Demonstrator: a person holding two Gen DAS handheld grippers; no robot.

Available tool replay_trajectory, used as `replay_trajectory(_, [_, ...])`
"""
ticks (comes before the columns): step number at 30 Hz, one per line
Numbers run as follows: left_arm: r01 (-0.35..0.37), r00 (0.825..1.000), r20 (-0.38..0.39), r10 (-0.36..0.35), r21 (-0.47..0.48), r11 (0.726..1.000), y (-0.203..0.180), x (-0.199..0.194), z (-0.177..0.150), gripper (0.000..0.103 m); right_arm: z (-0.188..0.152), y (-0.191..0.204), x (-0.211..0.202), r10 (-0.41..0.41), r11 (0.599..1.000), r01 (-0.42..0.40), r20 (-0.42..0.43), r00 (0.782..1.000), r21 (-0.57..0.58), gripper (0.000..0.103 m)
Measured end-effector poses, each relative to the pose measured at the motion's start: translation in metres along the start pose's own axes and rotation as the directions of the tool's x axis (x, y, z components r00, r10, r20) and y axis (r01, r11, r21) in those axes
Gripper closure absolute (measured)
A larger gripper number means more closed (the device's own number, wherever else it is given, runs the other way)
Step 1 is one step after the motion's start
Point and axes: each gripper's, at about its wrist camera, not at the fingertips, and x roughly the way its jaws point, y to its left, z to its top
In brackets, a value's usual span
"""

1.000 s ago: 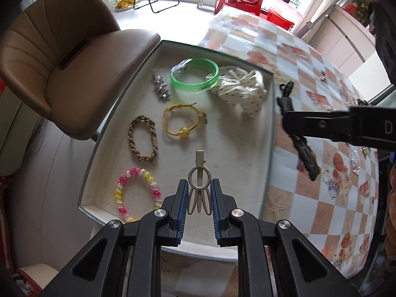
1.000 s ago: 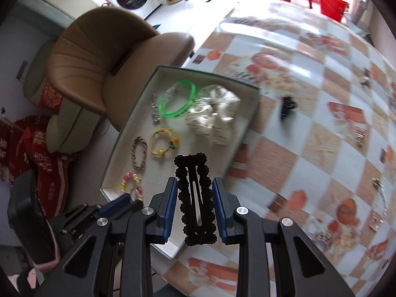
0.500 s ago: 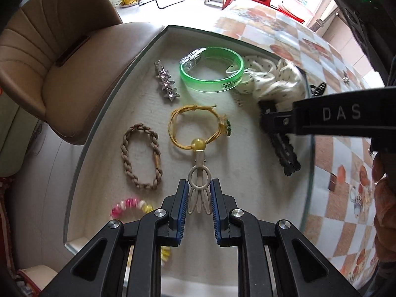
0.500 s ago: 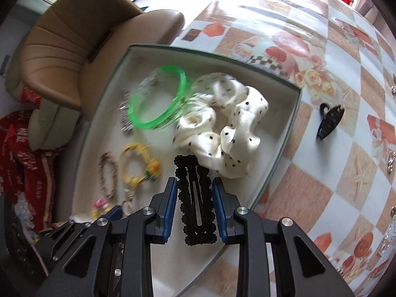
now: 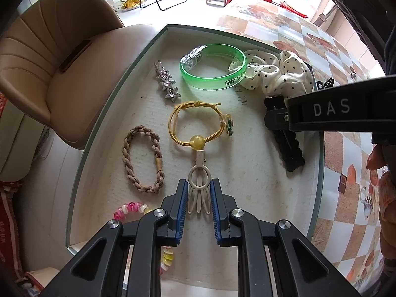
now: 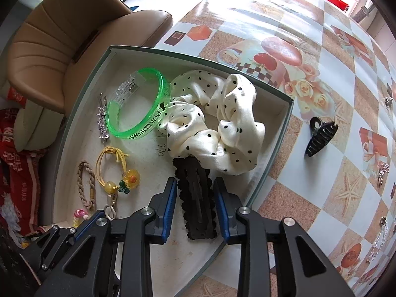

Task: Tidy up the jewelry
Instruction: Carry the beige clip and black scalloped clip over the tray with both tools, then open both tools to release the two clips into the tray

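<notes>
A shallow tray (image 5: 104, 113) (image 6: 279, 128) holds a green bangle (image 5: 212, 70) (image 6: 138, 109), a white polka-dot scrunchie (image 5: 274, 74) (image 6: 212, 121), a star clip (image 5: 165, 83), a yellow cord bracelet (image 5: 195, 126) (image 6: 113, 165), a braided bracelet (image 5: 143, 158) and a pink-yellow coil band (image 5: 131, 208). My left gripper (image 5: 199, 198) has its jaws slightly apart around a cream hair clip (image 5: 199, 180) that lies on the tray floor. My right gripper (image 6: 195, 198) has its jaws apart around a black scalloped clip (image 6: 195, 198) (image 5: 287, 146) lying by the scrunchie.
A black claw clip (image 6: 319, 136) and several small jewelry pieces (image 6: 382, 170) lie on the patterned tablecloth right of the tray. A brown chair (image 5: 54, 57) stands left of the table.
Both grippers moved lower into the tray. Their jaws have widened around the cream clip and the black clip, which now rest on the tray floor.
</notes>
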Motion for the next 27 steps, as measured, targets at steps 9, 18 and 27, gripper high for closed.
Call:
replay_trajectory(9, [-0.032,0.999,-0.01,0.032,0.002,0.999,-0.002,-0.008,0.001,0.081,-0.005,-0.003,-0.021,0.099,0.994,-0.1,0.025,0.995,0.038,0.044])
replay_trajectory(18, [-0.053,0.998,-0.016,0.053,0.014,0.998,-0.002,-0.025,0.0,0.081,-0.021,-0.021,-0.065,0.177,0.977,-0.185,0.077,0.981,0.106,0.038])
replay_trajectory(27, [-0.046,0.998,-0.035,0.047,0.043,0.998,-0.007,-0.035,-0.003,0.038,-0.06,-0.056,-0.106,0.167,0.962,-0.189,0.125,0.978,0.198,0.036])
